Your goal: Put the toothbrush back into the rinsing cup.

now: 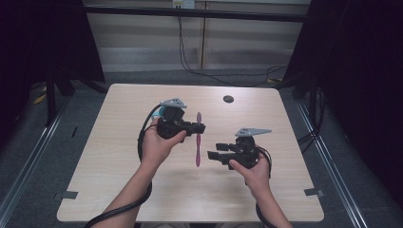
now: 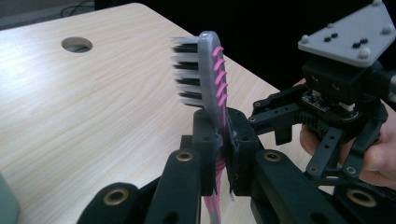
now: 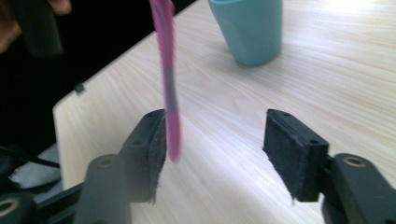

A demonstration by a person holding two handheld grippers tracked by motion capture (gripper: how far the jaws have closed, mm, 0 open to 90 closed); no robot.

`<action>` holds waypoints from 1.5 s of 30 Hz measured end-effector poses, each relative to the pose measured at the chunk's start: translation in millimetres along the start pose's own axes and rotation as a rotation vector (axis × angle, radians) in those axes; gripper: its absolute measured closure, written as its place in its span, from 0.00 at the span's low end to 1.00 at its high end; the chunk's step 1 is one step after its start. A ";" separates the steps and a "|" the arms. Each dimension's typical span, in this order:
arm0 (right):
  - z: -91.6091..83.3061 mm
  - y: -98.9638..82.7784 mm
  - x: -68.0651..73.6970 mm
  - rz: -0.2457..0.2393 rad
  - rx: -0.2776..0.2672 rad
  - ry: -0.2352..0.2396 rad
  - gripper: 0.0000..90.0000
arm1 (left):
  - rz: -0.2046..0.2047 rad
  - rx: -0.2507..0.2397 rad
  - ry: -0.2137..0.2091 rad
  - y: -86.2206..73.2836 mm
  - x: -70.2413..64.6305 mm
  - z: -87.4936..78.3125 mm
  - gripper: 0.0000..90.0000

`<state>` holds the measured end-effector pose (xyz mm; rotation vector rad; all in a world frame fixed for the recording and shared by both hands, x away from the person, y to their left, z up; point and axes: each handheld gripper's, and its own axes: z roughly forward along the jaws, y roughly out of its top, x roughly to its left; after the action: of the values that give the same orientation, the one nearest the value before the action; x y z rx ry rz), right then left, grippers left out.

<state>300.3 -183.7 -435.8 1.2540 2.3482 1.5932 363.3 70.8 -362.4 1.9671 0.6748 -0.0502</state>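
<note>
holding the toothbrush [image 1: 198,137] above the middle of the worktop [image 1: 119,142], the left gripper [image 1: 198,127] is clamped on its neck just below the head, as the left gripper view shows with the bristles [image 2: 187,70] and pink ribs standing clear above the closed pads; the handle runs toward the person in the high view, its far end near the right gripper [image 1: 212,155]; the right gripper view shows those jaws spread wide, the pink handle [image 3: 169,79] lying just against the inner face of one pad [image 3: 156,140] while the other pad [image 3: 289,149] stands well apart; the step in hand looks like a handover or a two-point hold, so the right gripper should shift sideways until the handle sits midway between its pads before closing, otherwise one pad will push the brush aside and twist it in the left grip; the handle is thin and smooth, so close squarely across its flat side rather than on the edge; the left gripper ought to hold firm until the right one has a sure bite, and only then let go; the teal cup [image 3: 252,28] stands on the worktop beyond the right gripper and seems the likely destination, so keep the brush high enough to clear its rim.
</note>
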 end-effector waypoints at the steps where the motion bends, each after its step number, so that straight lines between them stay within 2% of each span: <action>1: 0.0 0.0 0.0 0.000 0.000 0.000 0.43 | 0.000 0.000 0.000 0.0 0.0 0.0 0.94; 4: -1.9 -9.0 -3.8 -0.028 0.053 -0.033 0.41 | -0.005 -0.025 0.024 -0.9 4.9 -8.2 0.94; 6: -1.8 -14.5 -5.3 -0.057 0.066 -0.040 0.41 | -0.014 -0.041 0.029 -1.0 7.0 -12.3 0.94; 8: -1.5 -20.3 -6.2 -0.083 0.080 -0.068 0.39 | -0.011 -0.055 0.042 -0.6 9.1 -16.3 0.94; 11: -0.4 -25.2 -7.6 -0.090 0.091 -0.092 0.35 | -0.011 -0.067 0.048 -0.3 11.0 -19.7 0.94; 13: 1.4 -32.3 -10.2 -0.110 0.106 -0.133 0.30 | -0.009 -0.085 0.062 0.0 13.2 -23.7 0.94; 17: 1.5 -37.9 -13.0 -0.124 0.108 -0.167 0.28 | -0.010 -0.113 0.074 -0.1 17.5 -30.6 0.94; 18: 2.1 -41.7 -15.2 -0.129 0.121 -0.191 0.26 | -0.018 -0.123 0.078 -0.2 18.2 -31.4 0.94; 20: 2.6 -45.9 -17.7 -0.130 0.133 -0.209 0.24 | -0.022 -0.125 0.093 -0.1 21.3 -33.5 0.94; 28: 0.2 -60.5 -27.8 -0.140 0.147 -0.261 0.21 | -0.030 -0.126 0.111 3.7 29.3 -39.1 0.93; 32: -1.4 -64.0 -30.7 -0.143 0.153 -0.265 0.21 | -0.036 -0.135 0.115 6.0 30.6 -40.4 0.93; 35: -1.8 -67.9 -31.9 -0.161 0.159 -0.278 0.21 | -0.041 -0.144 0.124 8.2 32.8 -42.0 0.93; 36: -1.7 -71.2 -32.1 -0.181 0.171 -0.290 0.21 | -0.035 -0.139 0.138 9.7 33.9 -43.3 0.93; 41: -0.4 -77.6 -31.4 -0.203 0.200 -0.304 0.19 | -0.032 -0.151 0.159 13.1 35.1 -45.9 0.93; 42: -0.1 -80.4 -29.5 -0.230 0.198 -0.308 0.17 | -0.032 -0.152 0.172 15.0 35.9 -47.3 0.93; 45: -0.1 -80.8 -28.9 -0.234 0.198 -0.309 0.17 | -0.037 -0.153 0.181 17.1 37.1 -48.0 0.93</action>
<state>271.9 -213.8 -511.0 1.1102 2.3875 1.0390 390.8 121.5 -337.0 1.8259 0.8082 0.1545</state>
